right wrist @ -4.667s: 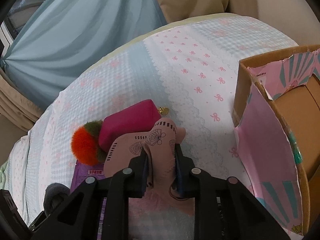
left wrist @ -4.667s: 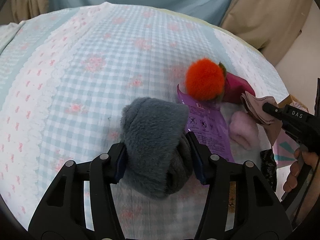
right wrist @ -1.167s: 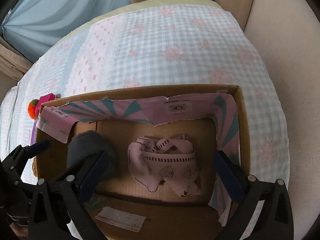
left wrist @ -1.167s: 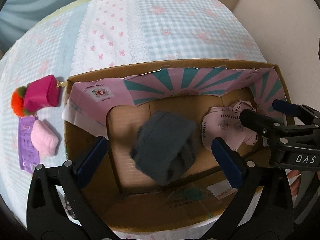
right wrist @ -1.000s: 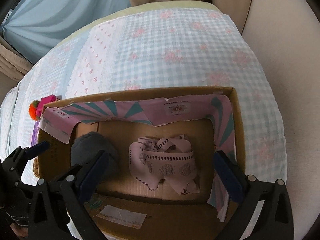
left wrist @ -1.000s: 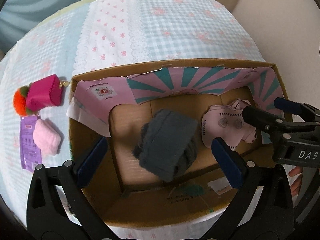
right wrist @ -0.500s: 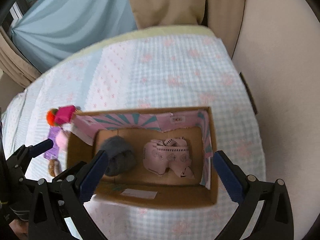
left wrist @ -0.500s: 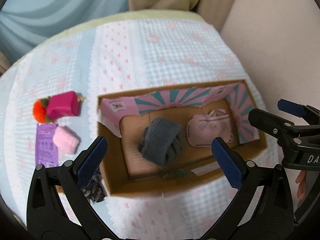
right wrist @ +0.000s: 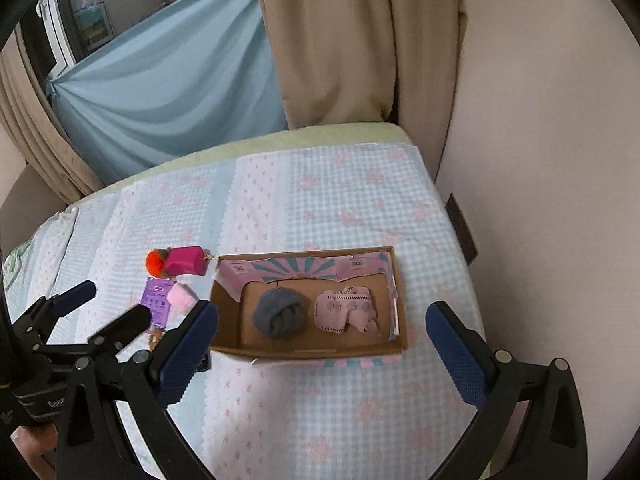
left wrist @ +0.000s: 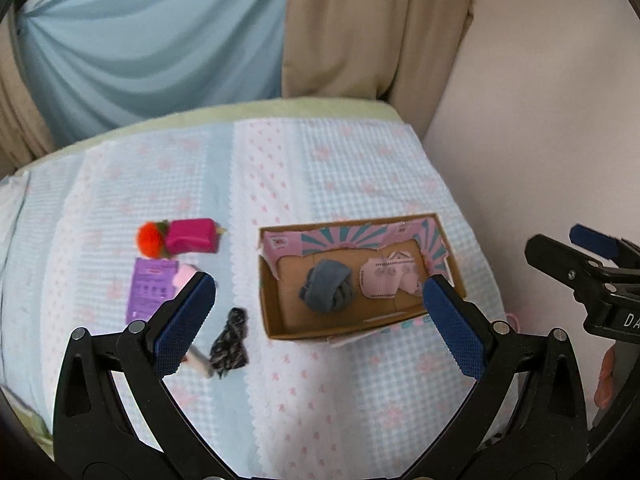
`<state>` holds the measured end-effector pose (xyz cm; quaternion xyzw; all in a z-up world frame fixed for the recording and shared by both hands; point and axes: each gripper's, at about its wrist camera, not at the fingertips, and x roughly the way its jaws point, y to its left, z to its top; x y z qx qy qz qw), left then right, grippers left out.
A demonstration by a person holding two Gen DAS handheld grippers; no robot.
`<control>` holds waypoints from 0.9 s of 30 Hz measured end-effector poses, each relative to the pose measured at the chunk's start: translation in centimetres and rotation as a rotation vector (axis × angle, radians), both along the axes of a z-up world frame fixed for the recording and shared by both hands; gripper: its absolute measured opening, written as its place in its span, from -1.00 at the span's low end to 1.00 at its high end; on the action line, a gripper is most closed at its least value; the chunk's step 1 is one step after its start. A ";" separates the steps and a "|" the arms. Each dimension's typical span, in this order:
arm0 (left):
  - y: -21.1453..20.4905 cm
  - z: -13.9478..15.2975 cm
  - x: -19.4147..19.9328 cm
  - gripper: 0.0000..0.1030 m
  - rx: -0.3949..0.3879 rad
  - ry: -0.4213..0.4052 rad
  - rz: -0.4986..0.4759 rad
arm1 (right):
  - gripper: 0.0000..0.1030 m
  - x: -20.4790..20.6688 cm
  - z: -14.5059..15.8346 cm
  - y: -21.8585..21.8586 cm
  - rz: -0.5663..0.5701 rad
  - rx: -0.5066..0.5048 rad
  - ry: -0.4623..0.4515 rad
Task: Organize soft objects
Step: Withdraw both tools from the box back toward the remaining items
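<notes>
A cardboard box (left wrist: 272,312) (right wrist: 312,350) with pink lining sits on the bed. Inside it lie a grey fuzzy roll (left wrist: 326,286) (right wrist: 278,310) at the left and a pink patterned cloth (left wrist: 386,276) (right wrist: 346,308) at the right. My left gripper (left wrist: 320,320) is open and empty, held high above the bed in front of the box. My right gripper (right wrist: 320,344) is open and empty, also high above the box. Left of the box lie an orange pompom (left wrist: 150,238) (right wrist: 154,261), a magenta pouch (left wrist: 190,236) (right wrist: 184,261), a pale pink fluffy piece (right wrist: 181,297) and a dark cloth (left wrist: 232,338).
A purple packet (left wrist: 148,288) (right wrist: 156,300) lies under the pink piece. The bed has a blue checked cover (left wrist: 340,176) (right wrist: 320,200). A blue curtain (left wrist: 160,52) and beige curtain (left wrist: 360,28) hang behind; a wall (right wrist: 540,160) runs along the right side.
Both grippers let go of the grey roll and the pink cloth into the box, then rose and drew back; the box now looks much smaller.
</notes>
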<state>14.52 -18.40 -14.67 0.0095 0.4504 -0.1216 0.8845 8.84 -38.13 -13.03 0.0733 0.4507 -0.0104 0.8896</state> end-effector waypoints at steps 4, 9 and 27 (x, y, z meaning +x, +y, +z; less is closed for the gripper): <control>2.3 2.6 -2.6 1.00 -0.003 -0.066 0.044 | 1.00 -2.8 2.1 0.9 -0.001 -0.006 -0.067; 6.1 4.8 -4.7 1.00 -0.020 -0.107 0.129 | 1.00 -4.5 3.4 2.8 0.039 -0.013 -0.125; 25.8 0.6 -1.7 1.00 -0.039 -0.033 0.208 | 1.00 -1.3 -1.5 18.7 0.095 0.042 -0.091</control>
